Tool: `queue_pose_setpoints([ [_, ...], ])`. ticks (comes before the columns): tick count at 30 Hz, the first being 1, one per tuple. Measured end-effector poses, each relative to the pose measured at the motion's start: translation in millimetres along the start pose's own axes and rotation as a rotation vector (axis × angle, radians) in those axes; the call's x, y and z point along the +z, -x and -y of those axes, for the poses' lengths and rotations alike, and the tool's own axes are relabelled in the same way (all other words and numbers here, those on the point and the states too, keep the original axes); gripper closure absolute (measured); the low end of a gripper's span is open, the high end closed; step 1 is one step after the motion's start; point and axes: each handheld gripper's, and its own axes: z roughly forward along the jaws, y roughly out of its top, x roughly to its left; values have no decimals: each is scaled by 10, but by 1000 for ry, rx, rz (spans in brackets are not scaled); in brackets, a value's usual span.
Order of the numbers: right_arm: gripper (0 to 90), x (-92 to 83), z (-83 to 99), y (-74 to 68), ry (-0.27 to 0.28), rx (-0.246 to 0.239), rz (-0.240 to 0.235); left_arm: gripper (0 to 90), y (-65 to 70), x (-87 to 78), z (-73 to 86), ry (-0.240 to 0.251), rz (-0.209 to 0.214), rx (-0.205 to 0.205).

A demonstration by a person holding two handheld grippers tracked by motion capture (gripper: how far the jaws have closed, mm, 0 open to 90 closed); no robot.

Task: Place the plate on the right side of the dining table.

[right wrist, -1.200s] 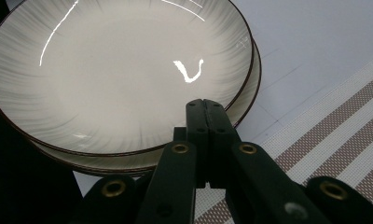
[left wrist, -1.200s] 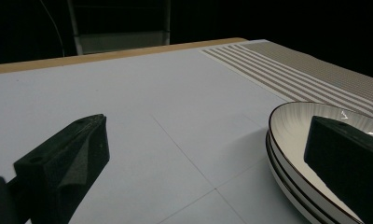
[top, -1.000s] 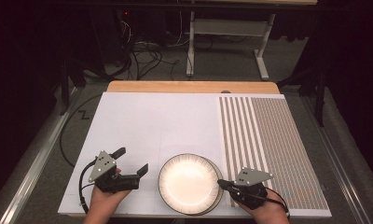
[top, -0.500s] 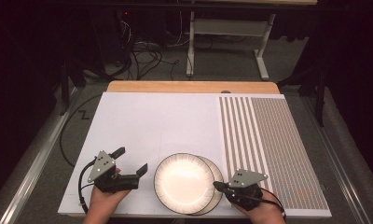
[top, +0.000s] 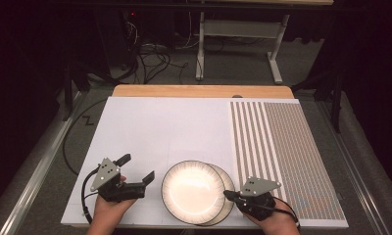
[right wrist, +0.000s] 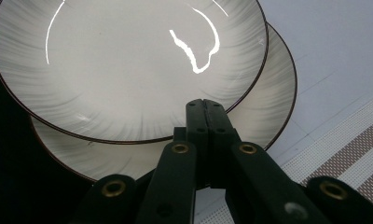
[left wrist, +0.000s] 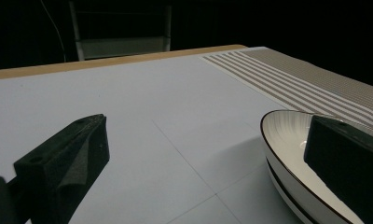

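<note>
Two white plates with dark rims lie stacked near the table's front edge. The upper plate (top: 191, 191) (right wrist: 128, 60) sits shifted left, so the lower plate (top: 227, 177) (right wrist: 264, 107) shows as a crescent on its right. My right gripper (top: 227, 194) (right wrist: 205, 105) is shut, jaws pressed together, with its tips at the upper plate's right rim and over the lower plate. Left of the plates, my left gripper (top: 136, 168) (left wrist: 205, 158) stands open with nothing between its jaws. Its right jaw is close to the upper plate's (left wrist: 287, 135) left rim.
The plates rest on a white mat (top: 159, 127). A brown-striped placemat (top: 282, 142) covers the table's right side. A wooden table edge (top: 199, 91) runs along the back. Cables and a desk frame (top: 233, 29) lie on the dark floor beyond.
The upper plate has slid left off the lower one, so a crescent of the lower plate now shows on the right. Both hands have stayed about where they were.
</note>
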Motion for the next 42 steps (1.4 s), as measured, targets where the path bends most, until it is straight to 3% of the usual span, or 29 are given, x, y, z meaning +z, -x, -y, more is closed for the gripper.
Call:
queue_pose_setpoints([
  [29,900,157,-70,-134,-23,-44,-25,8,2,-21,-57,21,-6,-27],
  [42,900,155,-67,-136,-22,-42,-22,7,-10,-18,-124,21,-40,-50],
])
